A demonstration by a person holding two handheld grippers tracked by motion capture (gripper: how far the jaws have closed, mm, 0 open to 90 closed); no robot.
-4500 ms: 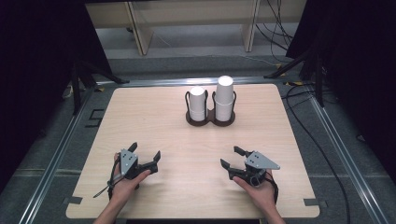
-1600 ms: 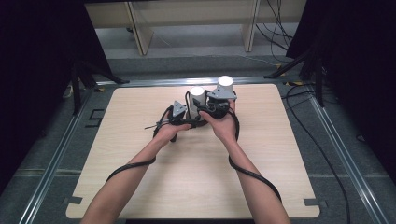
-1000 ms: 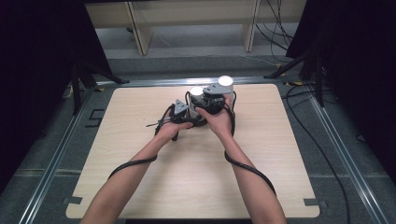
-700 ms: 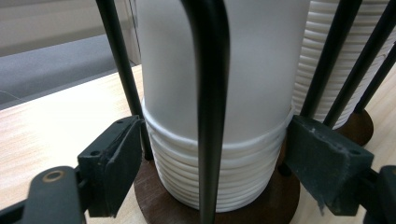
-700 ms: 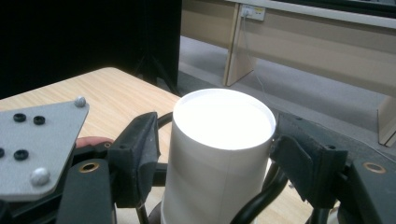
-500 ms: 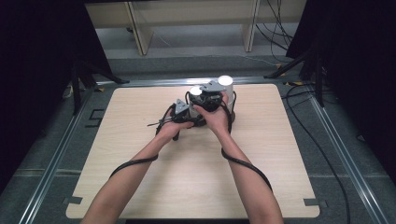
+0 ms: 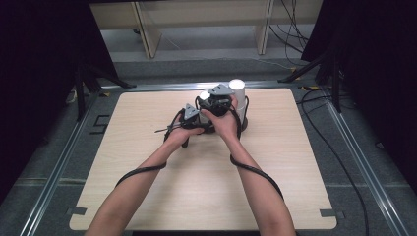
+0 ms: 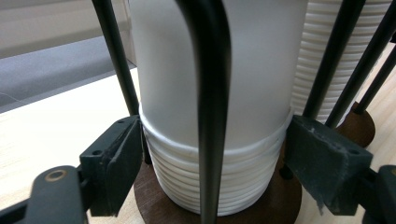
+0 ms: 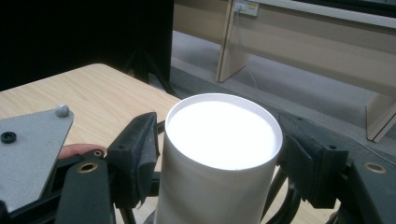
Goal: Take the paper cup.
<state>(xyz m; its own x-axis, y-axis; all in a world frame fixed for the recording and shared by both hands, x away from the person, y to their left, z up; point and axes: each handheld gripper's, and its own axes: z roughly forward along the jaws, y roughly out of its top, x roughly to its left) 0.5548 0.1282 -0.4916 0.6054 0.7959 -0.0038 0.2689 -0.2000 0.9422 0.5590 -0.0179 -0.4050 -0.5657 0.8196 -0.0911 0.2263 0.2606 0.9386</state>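
Note:
A black wire holder (image 7: pixel 243 122) on brown wooden bases (image 8: pixel 280 205) holds two stacks of white cups near the table's far middle. My left gripper (image 7: pixel 200 122) comes in low from the left. In the left gripper view (image 8: pixel 215 161) its pads (image 8: pixel 119 163) press on the ribbed rims of the left stack (image 8: pixel 187 186). My right gripper (image 7: pixel 212 101) sits higher, over the same stack. Its jaws have just been closing, and in the right gripper view (image 9: pixel 219 158) they are shut on the top cup (image 9: pixel 219 130). The right stack (image 7: pixel 237 86) stands taller beside it.
The light wooden table (image 7: pixel 147 196) has rounded corners and a metal frame around it. Cables (image 7: pixel 251 169) trail from both grippers along the forearms. The left gripper's grey plate (image 9: pixel 28 144) lies close below the right gripper. Shelving stands beyond the far edge.
Both grippers have come from the near edge up to the cup holder. Over the last second the right gripper shifted slightly left and away over the left stack. The left gripper kept still.

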